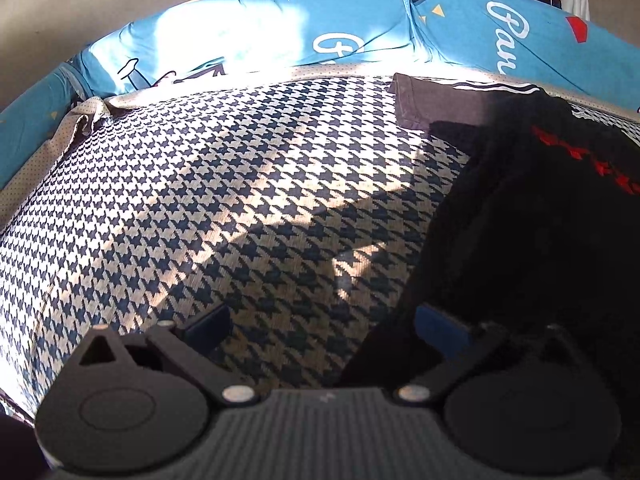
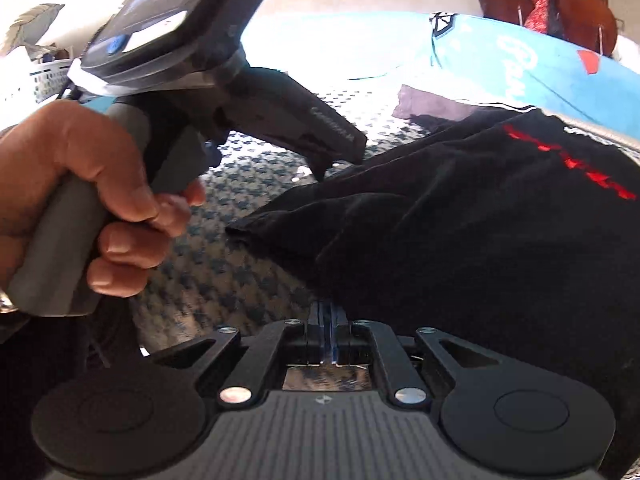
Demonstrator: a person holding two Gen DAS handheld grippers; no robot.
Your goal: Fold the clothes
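Blue bedding (image 1: 460,36) – white script, unreadable – behind black garment (image 2: 480,220)

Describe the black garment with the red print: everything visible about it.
The black garment looks like soft, matte knit fabric, with a line of red print near its far side. It lies rumpled, not folded flat, on the houndstooth bedcover, one corner trailing out to the left. The right hand-held gripper is shut on its near edge; the left hand-held gripper, open, has one finger at its edge. A grey cloth lies just behind it.
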